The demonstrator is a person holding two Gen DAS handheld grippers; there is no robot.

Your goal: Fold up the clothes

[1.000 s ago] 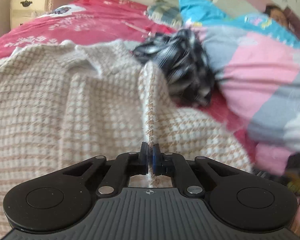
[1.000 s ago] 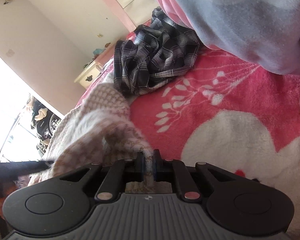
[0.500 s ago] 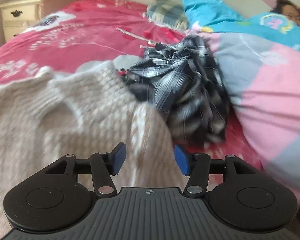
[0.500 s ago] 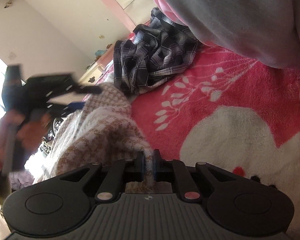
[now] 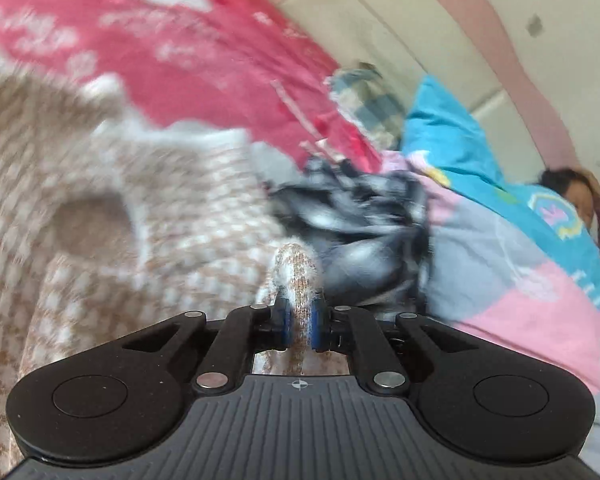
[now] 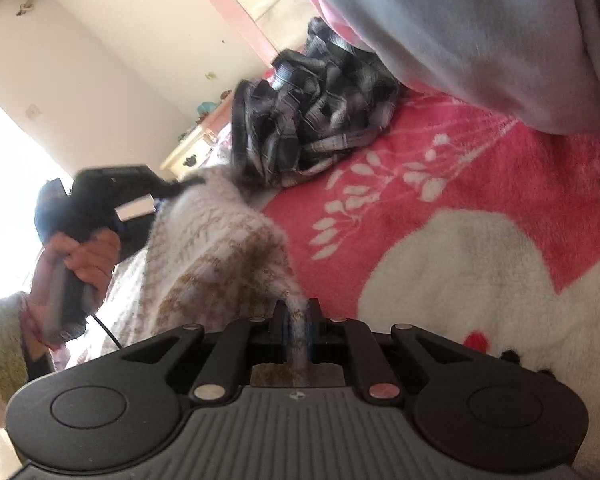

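A: Your left gripper [image 5: 299,326], lower centre of its own view: blue pads clamped on a bunched fold of the beige checked sweater [image 5: 112,216]. Gripping, not empty.

B: And your right gripper [image 6: 296,330]?

A: Same deal, pinched tight on another edge of that sweater [image 6: 216,256], lower centre of the right view. In that view you can also see your left hand [image 6: 80,260] at mid left, wrapped round the handle of the left tool.

B: Why two grips on one garment?

A: My read: you've got two points of an edge so you can lift and lay it over for a fold. Can't tell which part each one has, too blurred.

B: Where's the sweater sitting?

A: Spread over the left half of the left view, on the red blanket [image 6: 480,184] with white flowers. The dark plaid shirt [image 5: 364,236] lies crumpled just beyond it, middle of frame, not folded yet.

B: Surroundings?

A: A pink and grey quilt [image 5: 532,292] to the right, a blue pillow [image 5: 452,136] at upper right, and a person lying at the far right edge. There's a cream dresser [image 6: 192,152] by the wall in the right view. Soft bedding, so I'd expect edges to sag and drag.
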